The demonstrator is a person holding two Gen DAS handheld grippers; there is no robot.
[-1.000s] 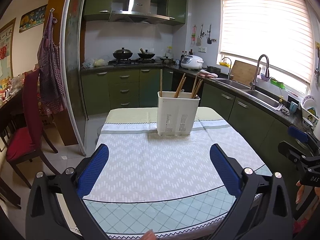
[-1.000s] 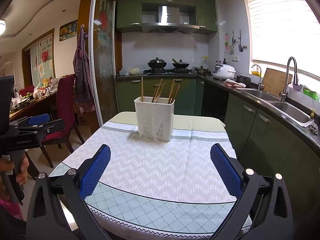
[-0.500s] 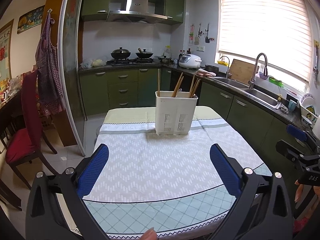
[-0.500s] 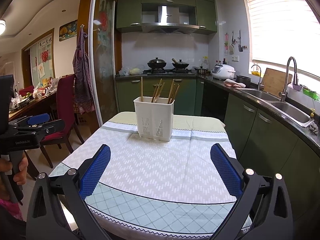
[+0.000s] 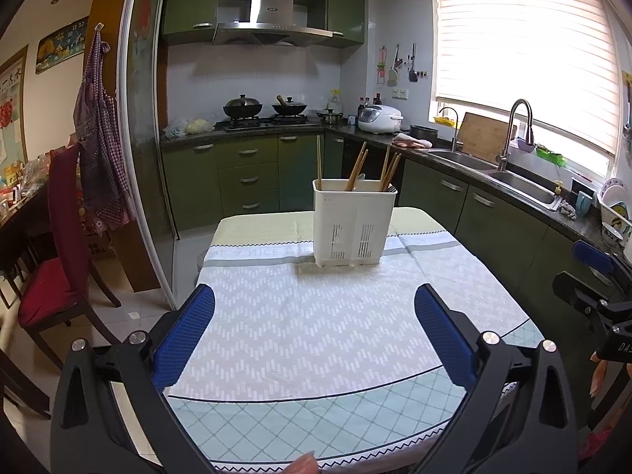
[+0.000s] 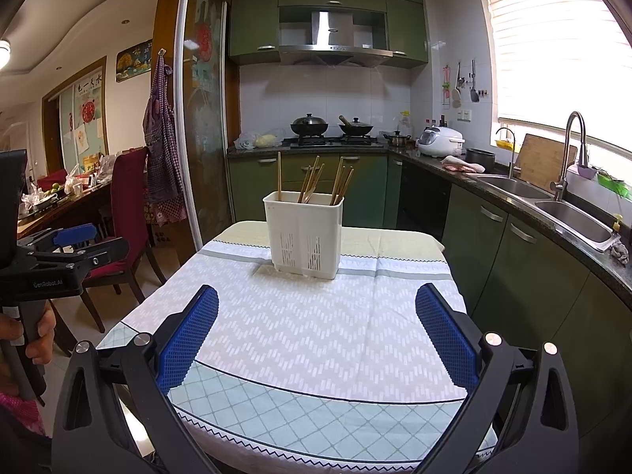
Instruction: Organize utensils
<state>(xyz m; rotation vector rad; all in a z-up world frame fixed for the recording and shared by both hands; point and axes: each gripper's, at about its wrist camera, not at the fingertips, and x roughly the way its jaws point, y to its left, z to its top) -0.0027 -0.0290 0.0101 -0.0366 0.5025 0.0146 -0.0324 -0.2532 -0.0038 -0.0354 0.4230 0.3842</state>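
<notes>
Both our tools, left (image 5: pixel 314 318) and right (image 6: pixel 316 320), are wide open and empty; we judge the next step is reaching the chopsticks (image 5: pixel 357 170) in the holder (image 5: pixel 352 226).

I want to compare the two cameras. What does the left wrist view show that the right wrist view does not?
Only the left wrist view shows the dish rack with bowls by the sink and the right claw at its edge. Only the right wrist view shows the cluttered side table and the left claw with the hand holding it. Both show the white utensil holder with chopsticks on the tablecloth, and open claws.
</notes>
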